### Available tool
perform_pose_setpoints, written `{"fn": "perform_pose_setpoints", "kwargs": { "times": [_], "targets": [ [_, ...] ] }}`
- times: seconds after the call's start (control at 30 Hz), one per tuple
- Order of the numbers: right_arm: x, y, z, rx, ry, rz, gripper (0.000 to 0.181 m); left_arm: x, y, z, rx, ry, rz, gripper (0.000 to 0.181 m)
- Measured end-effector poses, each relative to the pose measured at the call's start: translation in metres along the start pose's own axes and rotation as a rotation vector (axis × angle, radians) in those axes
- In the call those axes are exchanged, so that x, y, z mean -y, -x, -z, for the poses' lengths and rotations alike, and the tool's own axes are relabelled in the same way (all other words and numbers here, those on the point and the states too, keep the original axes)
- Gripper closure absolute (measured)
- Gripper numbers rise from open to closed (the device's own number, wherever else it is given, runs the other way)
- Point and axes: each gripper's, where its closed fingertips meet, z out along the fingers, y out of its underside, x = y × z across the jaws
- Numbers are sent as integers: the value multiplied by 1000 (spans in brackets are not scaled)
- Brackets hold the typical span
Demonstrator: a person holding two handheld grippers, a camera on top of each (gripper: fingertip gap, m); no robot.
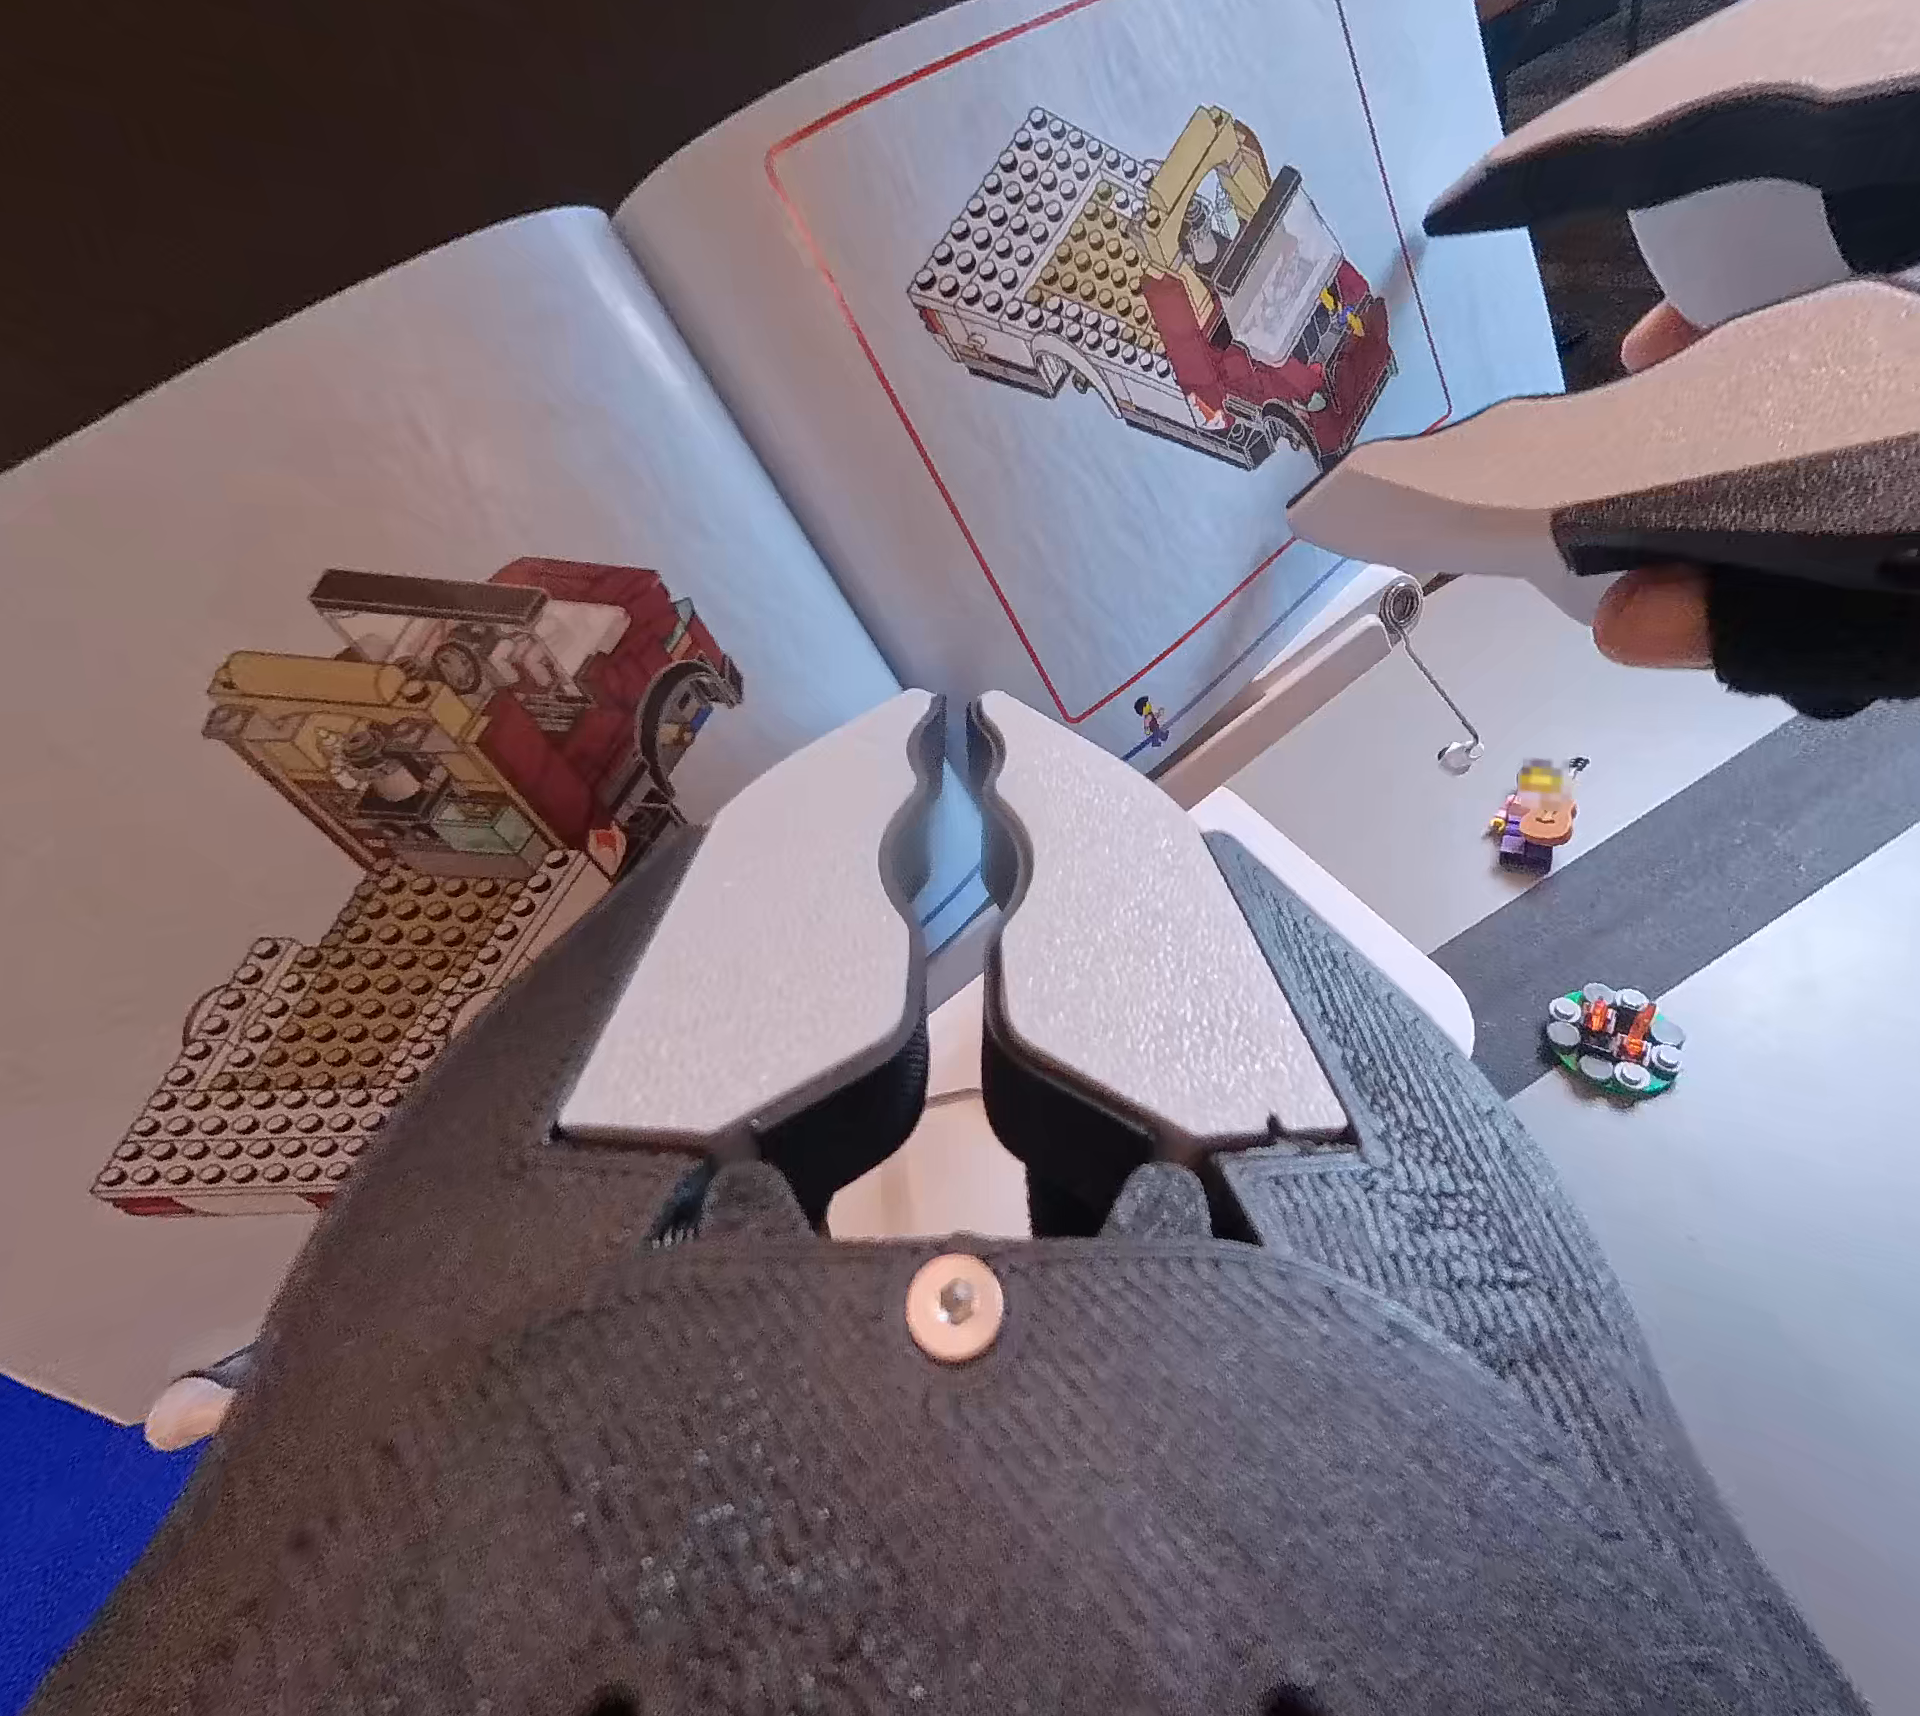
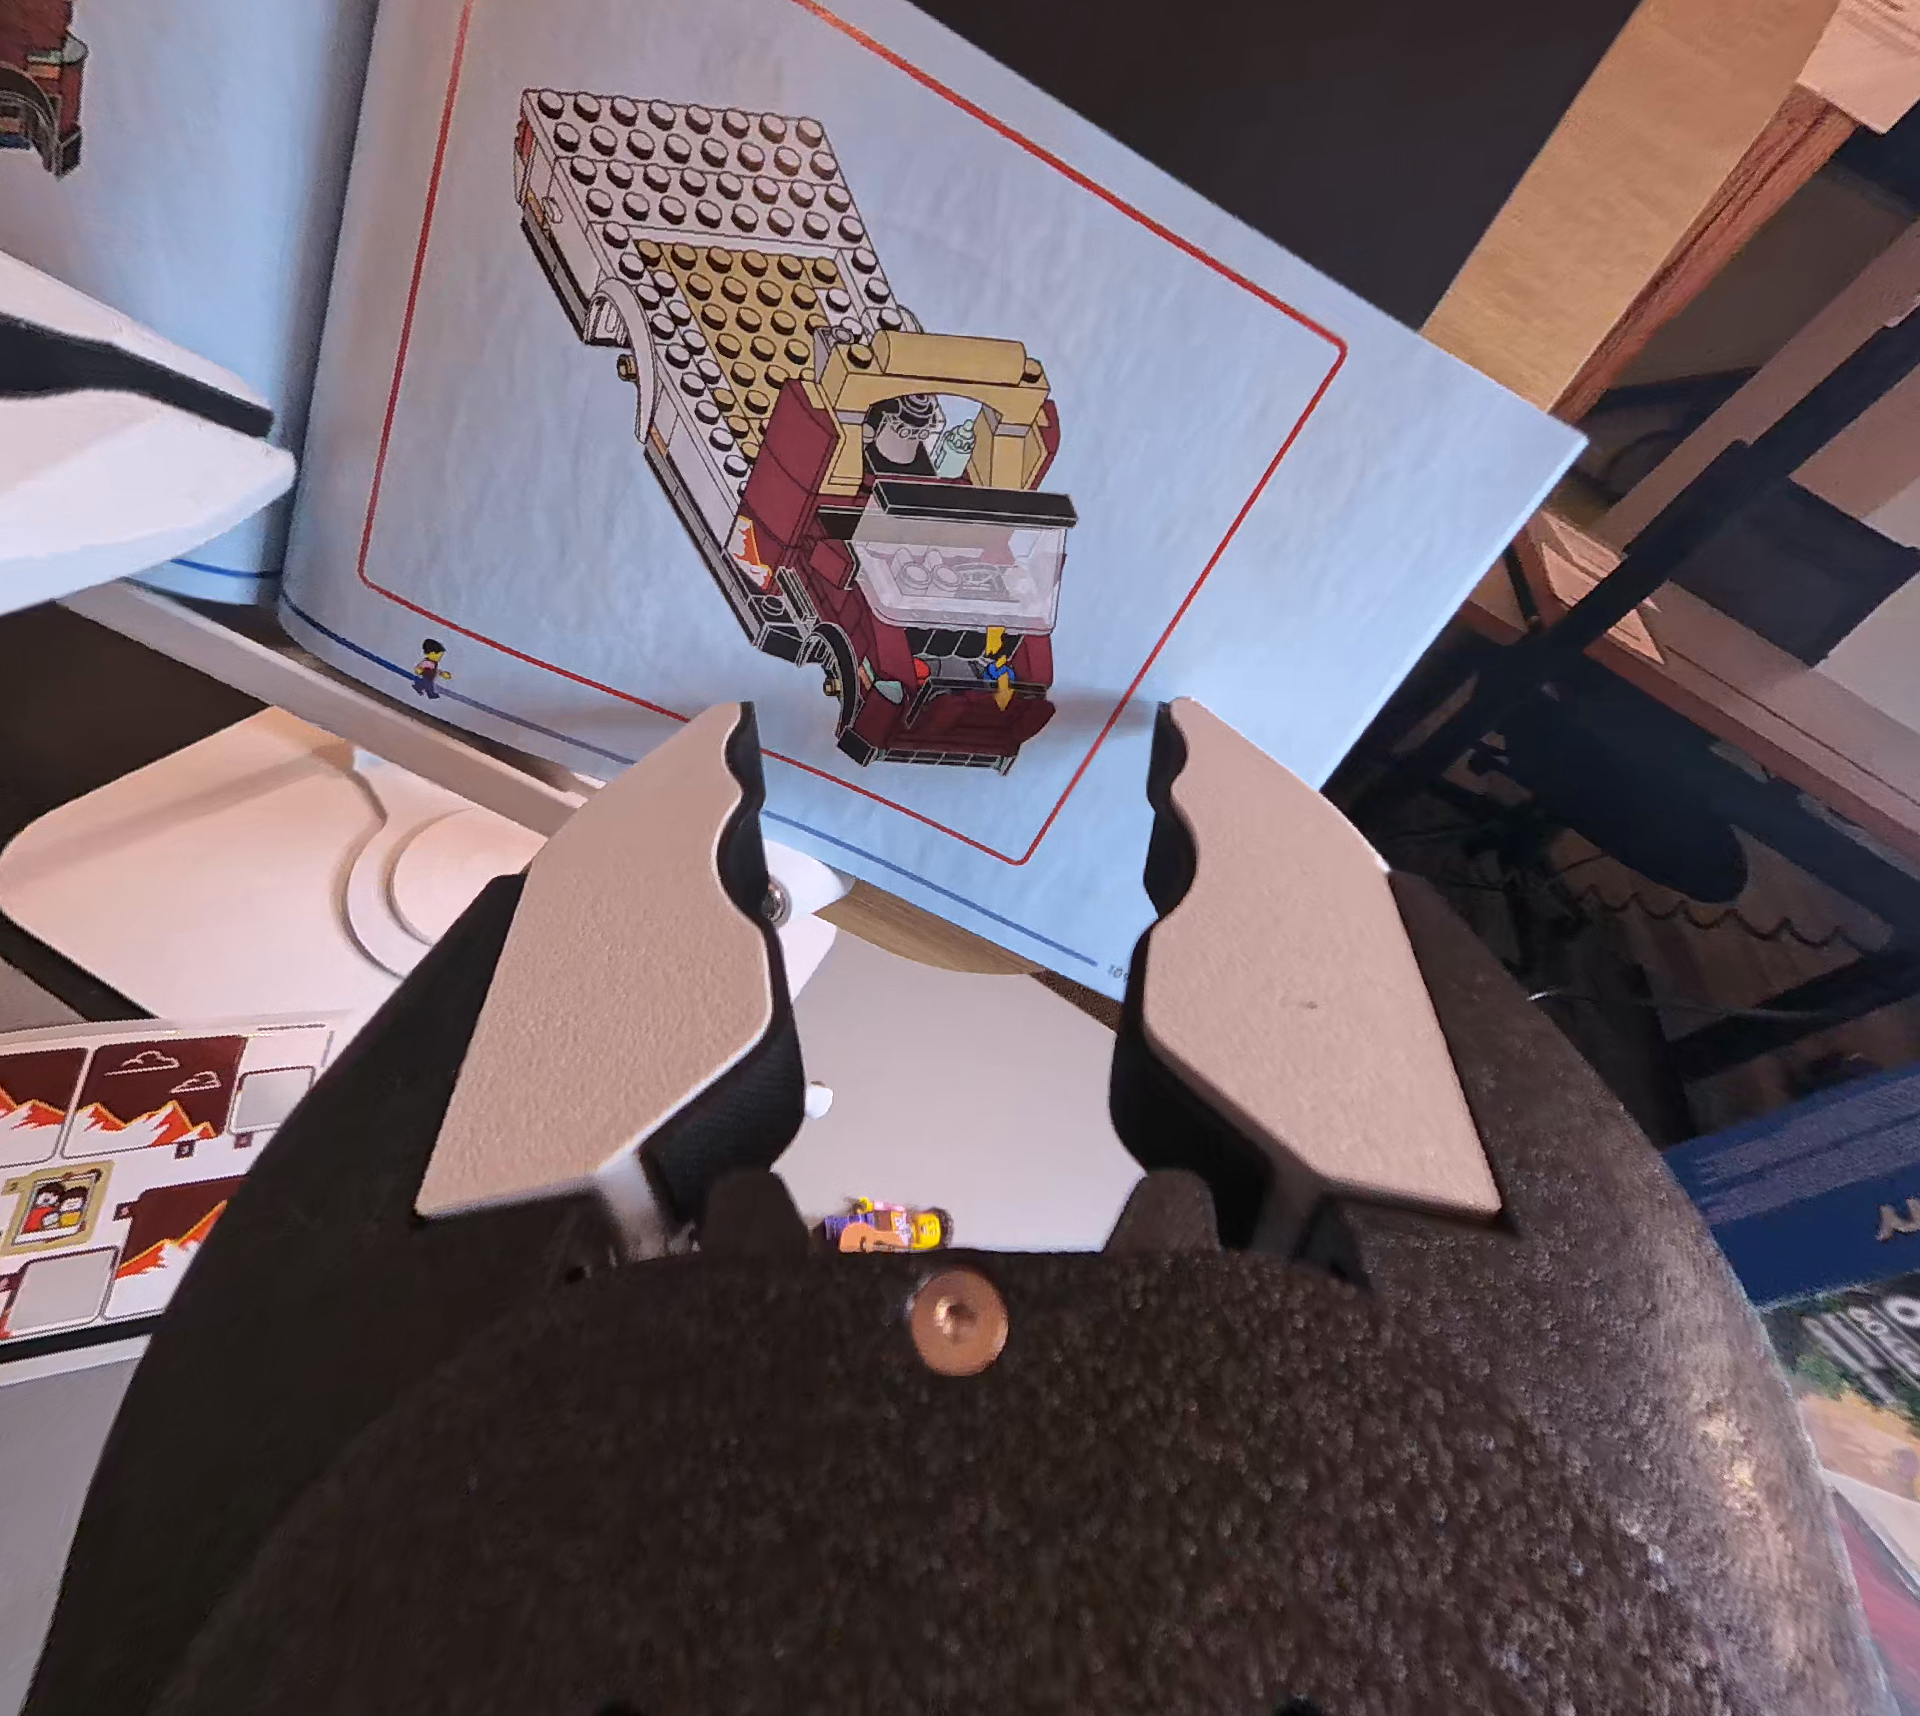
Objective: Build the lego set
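Note:
An open instruction booklet (image 1: 520,471) leans on a white stand (image 1: 1309,658), with truck drawings on both pages. My left gripper (image 1: 960,708) is shut at the booklet's lower edge near the spine; I cannot tell whether it pinches paper. My right gripper (image 2: 956,710) is open and empty in front of the right page (image 2: 1195,419). It also shows at the upper right of the left wrist view (image 1: 1361,357), held by a gloved hand. A minifigure with a guitar (image 1: 1527,825) lies on the table, below my right gripper in the right wrist view (image 2: 883,1230).
A small round green build with orange pieces (image 1: 1616,1043) sits on the table right of the stand. A sticker sheet (image 2: 125,1167) lies at the left. A wire page clip (image 1: 1444,700) hangs off the stand. Wooden shelving (image 2: 1714,264) and a blue box (image 2: 1808,1178) stand at the right.

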Motion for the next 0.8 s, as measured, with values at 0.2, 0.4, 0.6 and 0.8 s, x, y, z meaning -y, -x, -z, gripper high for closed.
{"fn": "perform_pose_setpoints", "kwargs": {
  "times": [0.2,0.4,0.6,0.8],
  "targets": [
    [18,-13,-3,-7,-16,29,103,-1,-2,0,-2,0,-10,177],
    [27,-18,-8,-17,-4,60,102,-1,-1,0,-6,-4,-4,179],
    [26,-18,-10,-17,-3,52,105,-1,-3,0,-12,-5,1,178],
    [22,-11,-8,13,-4,78,155,-1,-3,0,-13,-3,5,179]
  ]
}}
